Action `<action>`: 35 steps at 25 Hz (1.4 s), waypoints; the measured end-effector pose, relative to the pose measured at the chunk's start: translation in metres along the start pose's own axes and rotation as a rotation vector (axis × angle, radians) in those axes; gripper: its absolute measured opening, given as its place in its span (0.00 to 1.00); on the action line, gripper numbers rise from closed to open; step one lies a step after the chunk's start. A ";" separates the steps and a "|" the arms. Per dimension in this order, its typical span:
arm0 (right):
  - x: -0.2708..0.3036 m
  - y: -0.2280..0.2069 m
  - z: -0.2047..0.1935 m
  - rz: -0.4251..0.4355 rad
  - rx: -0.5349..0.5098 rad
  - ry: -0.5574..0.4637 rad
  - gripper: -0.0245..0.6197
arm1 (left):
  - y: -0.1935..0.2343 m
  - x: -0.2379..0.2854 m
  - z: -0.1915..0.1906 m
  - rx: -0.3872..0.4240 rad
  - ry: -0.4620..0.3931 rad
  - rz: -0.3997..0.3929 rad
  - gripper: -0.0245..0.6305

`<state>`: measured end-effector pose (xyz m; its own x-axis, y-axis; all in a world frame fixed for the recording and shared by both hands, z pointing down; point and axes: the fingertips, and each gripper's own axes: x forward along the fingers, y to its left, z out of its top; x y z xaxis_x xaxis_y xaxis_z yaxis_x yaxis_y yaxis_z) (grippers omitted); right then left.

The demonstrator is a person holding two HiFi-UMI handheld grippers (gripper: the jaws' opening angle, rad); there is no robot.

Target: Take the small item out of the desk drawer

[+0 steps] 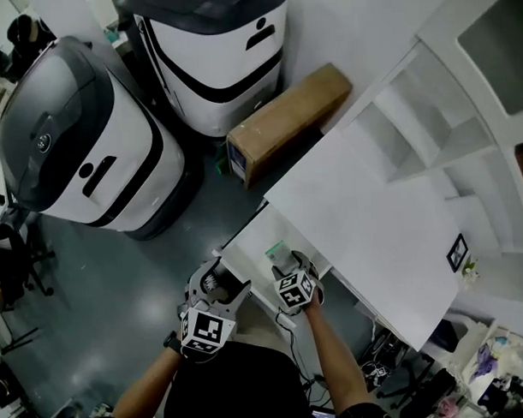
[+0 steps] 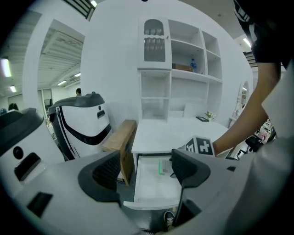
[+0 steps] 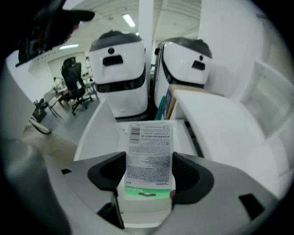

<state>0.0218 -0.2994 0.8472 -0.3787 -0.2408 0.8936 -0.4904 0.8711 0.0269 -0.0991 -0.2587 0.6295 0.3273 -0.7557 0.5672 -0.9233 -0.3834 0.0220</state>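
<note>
- The small flat white packet (image 3: pixel 149 156) carries fine black print, a barcode and a green band at one end.
- The open white desk drawer (image 1: pixel 256 240) and the smooth white desk top (image 1: pixel 364 209) are plain.
- The long cardboard box (image 1: pixel 288 119) is brown.
- The two big rounded machines (image 1: pixel 79 142) are white with dark grey tops and black stripes.
- The grey left gripper (image 1: pixel 223 275) and the grey right gripper (image 1: pixel 285 261) have black-and-white square markers.

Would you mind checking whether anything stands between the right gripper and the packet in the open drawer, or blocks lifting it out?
Nothing visible does. The jaws of the right gripper already meet the two long edges of the packet in the open drawer. Nothing rests on it, and the space above looks free.
</note>
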 end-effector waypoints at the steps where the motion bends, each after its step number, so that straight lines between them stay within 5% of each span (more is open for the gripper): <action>1: -0.022 -0.010 0.018 -0.027 0.037 -0.070 0.55 | 0.002 -0.003 0.011 0.016 -0.025 0.000 0.58; 8: -0.213 -0.043 0.104 -0.196 0.250 -0.515 0.55 | 0.009 -0.054 0.097 0.095 -0.165 0.034 0.58; 18: -0.463 -0.070 0.140 -0.489 0.267 -0.987 0.55 | -0.030 -0.068 0.211 0.141 -0.368 -0.048 0.54; 27: -0.581 -0.068 0.112 -0.671 0.320 -1.193 0.55 | -0.066 -0.081 0.273 0.183 -0.488 -0.155 0.52; 35: -0.588 -0.062 0.085 -0.747 0.365 -1.188 0.54 | -0.067 -0.073 0.269 0.213 -0.473 -0.184 0.52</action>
<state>0.2082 -0.2479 0.2820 -0.2756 -0.9453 -0.1747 -0.9612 0.2738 0.0353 -0.0074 -0.3211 0.3651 0.5798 -0.8033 0.1364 -0.7971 -0.5939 -0.1094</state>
